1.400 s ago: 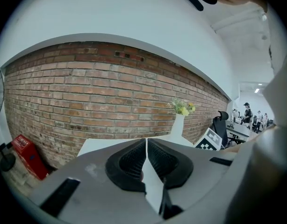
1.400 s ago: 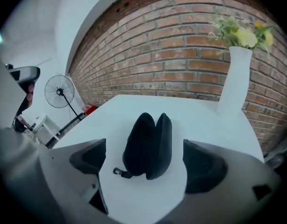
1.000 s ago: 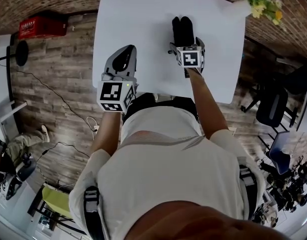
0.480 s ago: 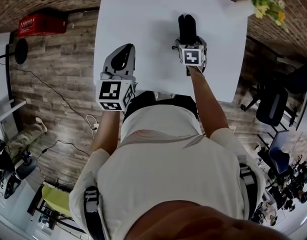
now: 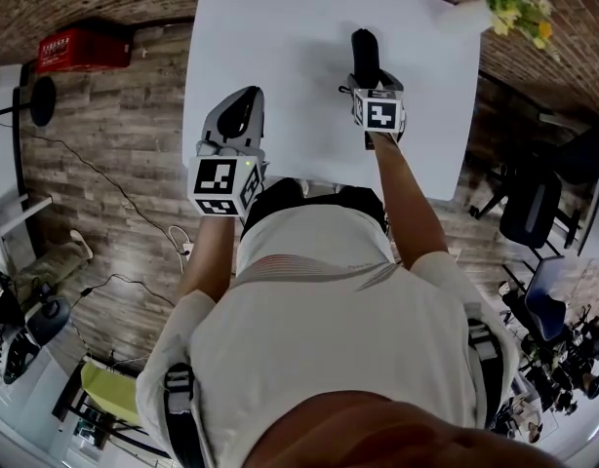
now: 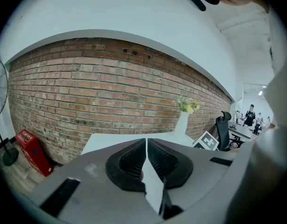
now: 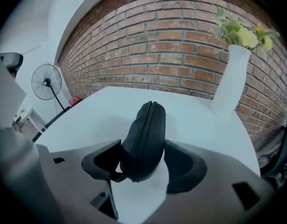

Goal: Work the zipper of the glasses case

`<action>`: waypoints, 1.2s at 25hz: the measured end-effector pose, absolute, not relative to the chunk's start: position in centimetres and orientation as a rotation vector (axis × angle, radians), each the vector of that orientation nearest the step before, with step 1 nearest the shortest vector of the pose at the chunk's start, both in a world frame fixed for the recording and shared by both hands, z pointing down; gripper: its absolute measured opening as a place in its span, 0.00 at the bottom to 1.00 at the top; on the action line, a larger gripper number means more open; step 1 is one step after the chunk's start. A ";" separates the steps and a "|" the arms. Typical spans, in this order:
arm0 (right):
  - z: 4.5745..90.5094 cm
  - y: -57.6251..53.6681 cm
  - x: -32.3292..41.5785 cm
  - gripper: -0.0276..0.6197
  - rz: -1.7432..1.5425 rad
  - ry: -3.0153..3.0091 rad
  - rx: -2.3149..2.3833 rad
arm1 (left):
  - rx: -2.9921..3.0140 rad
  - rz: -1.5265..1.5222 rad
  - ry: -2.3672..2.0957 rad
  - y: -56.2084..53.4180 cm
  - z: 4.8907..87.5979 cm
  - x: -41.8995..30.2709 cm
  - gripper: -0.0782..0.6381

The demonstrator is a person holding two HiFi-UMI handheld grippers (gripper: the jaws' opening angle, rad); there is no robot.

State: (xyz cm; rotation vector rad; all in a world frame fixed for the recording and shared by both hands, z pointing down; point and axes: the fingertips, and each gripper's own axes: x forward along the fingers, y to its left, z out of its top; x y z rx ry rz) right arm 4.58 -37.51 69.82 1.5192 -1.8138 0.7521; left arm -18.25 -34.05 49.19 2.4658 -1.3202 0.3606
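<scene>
Jaws just closing, right gripper [image 7: 142, 149] pinches glasses case [image 7: 146, 122].

White short-sleeved shirt [image 5: 329, 330], collar [image 5: 280, 264] seemingly striped; grey left tongs [image 6: 147, 146], right tongs [image 7: 142, 148], marker cubes [image 5: 224, 185].

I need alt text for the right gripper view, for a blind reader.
A black glasses case stands on edge between the right gripper's two fingers, which have just been closing and now touch it on both sides. Behind it are a white table, a white vase with yellow flowers, and a brick wall.
</scene>
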 end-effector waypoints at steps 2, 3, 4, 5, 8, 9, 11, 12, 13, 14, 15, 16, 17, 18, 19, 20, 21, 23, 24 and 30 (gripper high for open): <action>69.3 -37.6 4.6 0.56 0.761 -1.836 1.531 | 2.463 0.361 -1.325 -33.8 49.1 -18.3 0.14; 68.9 -37.5 4.6 0.56 0.769 -1.848 1.540 | 2.463 0.360 -1.327 -33.7 49.0 -18.4 0.14; 68.6 -37.5 4.5 0.56 0.782 -1.861 1.550 | 2.463 0.359 -1.329 -33.6 48.9 -18.5 0.14; 68.3 -37.5 4.5 0.56 0.794 -1.874 1.559 | 2.463 0.357 -1.331 -33.6 48.8 -18.6 0.14; 67.3 -37.5 5.0 0.55 0.813 -1.913 1.582 | 2.466 0.353 -1.333 -33.7 48.6 -18.3 0.14; 66.9 -37.5 5.2 0.55 0.816 -1.927 1.587 | 2.469 0.351 -1.331 -33.7 48.5 -18.1 0.14; 65.7 -37.5 5.5 0.55 0.820 -1.972 1.599 | 2.473 0.347 -1.327 -33.8 48.2 -17.7 0.14; 65.1 -37.4 5.6 0.55 0.819 -2.000 1.606 | 2.477 0.346 -1.324 -33.8 48.1 -17.5 0.14; 64.3 -37.4 5.7 0.55 0.814 -2.028 1.613 | 2.481 0.344 -1.322 -33.8 48.0 -17.3 0.14; 63.4 -37.4 5.9 0.55 0.806 -2.056 1.621 | 2.486 0.340 -1.320 -33.8 47.9 -17.1 0.14; 62.4 -37.3 6.2 0.55 0.796 -2.082 1.629 | 2.492 0.335 -1.320 -33.8 47.6 -16.8 0.14; 61.2 -37.2 6.5 0.55 0.782 -2.109 1.637 | 2.499 0.329 -1.320 -33.8 47.4 -16.5 0.14; 60.0 -37.1 6.8 0.55 0.767 -2.138 1.646 | 2.506 0.322 -1.321 -33.8 47.0 -16.2 0.14; 58.6 -37.0 7.1 0.55 0.750 -2.167 1.656 | 2.515 0.313 -1.322 -33.8 46.5 -15.9 0.14; 57.2 -36.8 7.4 0.55 0.731 -2.194 1.666 | 2.524 0.303 -1.323 -33.8 46.0 -15.6 0.14; 55.7 -36.6 7.7 0.55 0.712 -2.220 1.676 | 2.533 0.293 -1.324 -33.7 45.5 -15.4 0.14; 54.2 -36.4 7.9 0.55 0.694 -2.247 1.685 | 2.542 0.282 -1.325 -33.7 44.9 -15.2 0.14; 51.0 -35.9 8.3 0.55 0.661 -2.317 1.701 | 2.560 0.258 -1.326 -33.5 43.8 -14.8 0.14; 49.4 -35.7 8.5 0.55 0.646 -2.359 1.706 | 2.569 0.246 -1.323 -33.5 43.2 -14.6 0.14; 41.5 -34.2 10.6 0.55 0.560 -2.559 1.728 | 2.629 0.203 -1.261 -33.0 40.3 -11.7 0.14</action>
